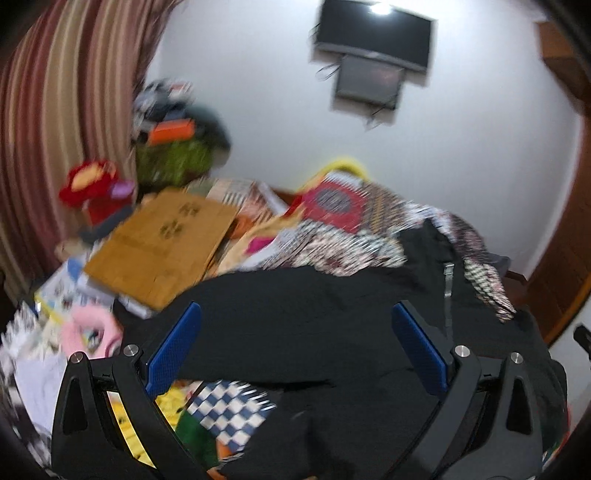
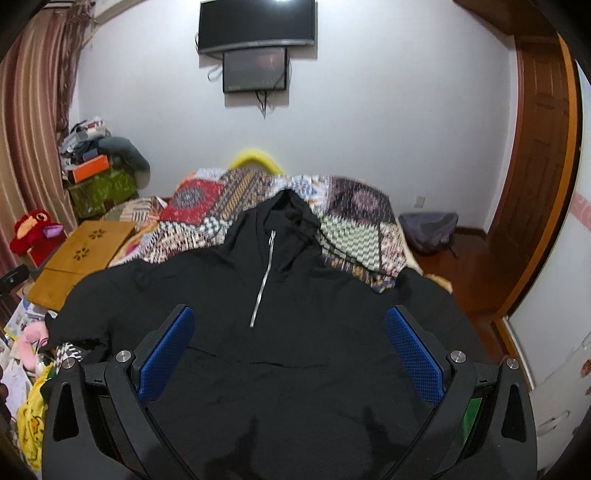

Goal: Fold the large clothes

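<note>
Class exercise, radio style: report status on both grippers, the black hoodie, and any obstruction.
Left gripper jaws open, empty. Right gripper jaws open, empty. Black hoodie spread flat on patchwork quilt, unfolded. Wooden board beside its left sleeve.

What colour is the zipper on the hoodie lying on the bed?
Silver, against the black hoodie; the zipper shows best in the right wrist view.

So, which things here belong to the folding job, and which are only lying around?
For the job:
- black hooded jacket, spread flat on the bed, zipper up
- left gripper, open
- right gripper, open

Just lying about:
- patchwork quilt
- wooden board
- red plush toy
- wall TV
</note>
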{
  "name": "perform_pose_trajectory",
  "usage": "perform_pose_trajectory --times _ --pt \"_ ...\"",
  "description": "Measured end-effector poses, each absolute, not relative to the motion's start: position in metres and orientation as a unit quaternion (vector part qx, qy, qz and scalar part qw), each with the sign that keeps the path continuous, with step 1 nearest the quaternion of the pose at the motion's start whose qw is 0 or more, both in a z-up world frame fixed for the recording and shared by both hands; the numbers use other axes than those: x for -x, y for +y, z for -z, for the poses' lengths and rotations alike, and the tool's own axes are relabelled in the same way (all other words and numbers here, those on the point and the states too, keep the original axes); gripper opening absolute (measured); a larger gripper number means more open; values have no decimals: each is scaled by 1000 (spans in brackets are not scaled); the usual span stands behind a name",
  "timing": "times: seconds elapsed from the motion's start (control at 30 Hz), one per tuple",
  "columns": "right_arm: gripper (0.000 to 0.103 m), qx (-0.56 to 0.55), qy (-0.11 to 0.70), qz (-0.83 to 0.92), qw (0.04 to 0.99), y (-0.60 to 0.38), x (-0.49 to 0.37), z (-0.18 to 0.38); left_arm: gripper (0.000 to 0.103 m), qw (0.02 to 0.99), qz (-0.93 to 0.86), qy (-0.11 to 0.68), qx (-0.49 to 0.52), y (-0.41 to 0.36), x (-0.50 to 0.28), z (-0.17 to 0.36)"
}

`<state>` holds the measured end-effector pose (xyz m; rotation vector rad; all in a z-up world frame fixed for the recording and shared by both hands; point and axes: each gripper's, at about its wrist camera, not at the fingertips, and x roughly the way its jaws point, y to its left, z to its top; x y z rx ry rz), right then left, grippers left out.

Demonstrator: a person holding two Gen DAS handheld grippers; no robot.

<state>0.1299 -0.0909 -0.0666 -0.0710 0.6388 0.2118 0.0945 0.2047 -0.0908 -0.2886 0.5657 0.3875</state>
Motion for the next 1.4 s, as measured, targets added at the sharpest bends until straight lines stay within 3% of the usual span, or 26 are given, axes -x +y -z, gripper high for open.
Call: perform_pose_trajectory --times 0.23,0.33,0.57,0.77,0.87,0.97,1.07,1.13,1.23,1.4 --pt "103 16 360 -103 927 -90 -147 86 103 874 -178 359 274 282 -102 154" --pt "103 9 374 -102 922 -90 -153 91 103 833 -161 376 372 314 -96 188" --pt "103 -15 403 -113 908 -83 -170 103 99 768 -167 397 474 351 -83 242" --pt "103 -26 409 -121 904 -77 -177 107 84 707 -152 377 579 373 -77 290" --pt "103 -23 412 -120 903 -76 -177 106 71 692 -165 360 604 379 -76 301" --pt "103 -20 409 -117 905 -78 -176 103 57 706 -185 350 587 381 -80 292" --pt "103 -24 407 -114 906 -83 -174 100 36 734 -221 357 534 377 -84 275" --pt "103 -28 406 -111 907 -88 -173 97 14 764 -253 365 468 370 -92 256" --pt "103 -30 397 -103 911 -95 -171 90 8 795 -278 367 395 361 -107 231" --pt "103 -33 379 -88 920 -111 -165 79 6 861 -242 333 298 331 -139 158"
